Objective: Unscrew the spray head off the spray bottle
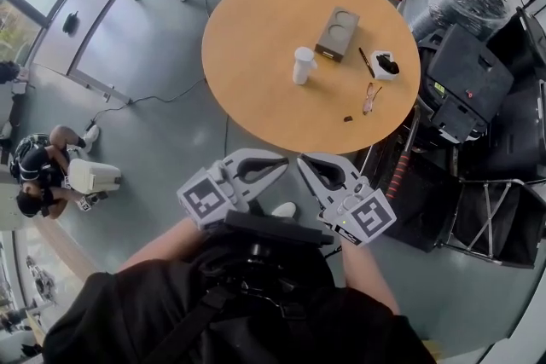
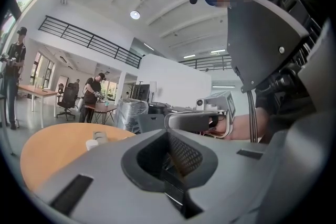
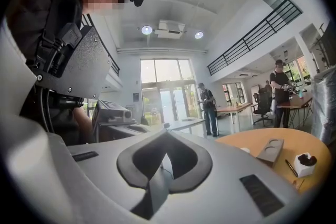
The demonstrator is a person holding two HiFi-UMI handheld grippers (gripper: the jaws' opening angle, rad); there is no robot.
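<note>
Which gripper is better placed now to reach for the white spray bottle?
Right, marginally. Left gripper and right gripper are both shut, empty, short of the table; the right one's tip lies more directly before the spray bottle.

A grey cup holder (image 1: 338, 34), pen (image 1: 366, 62) and glasses (image 1: 371, 97) lie on the round table (image 1: 256, 89).

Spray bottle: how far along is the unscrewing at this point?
Done: nothing yet. The spray bottle stands untouched on the table, its head apparently on. In hand: nothing. The left tongs and right tongs are shut and empty, short of the table. Left: reach, grip, unscrew.
</note>
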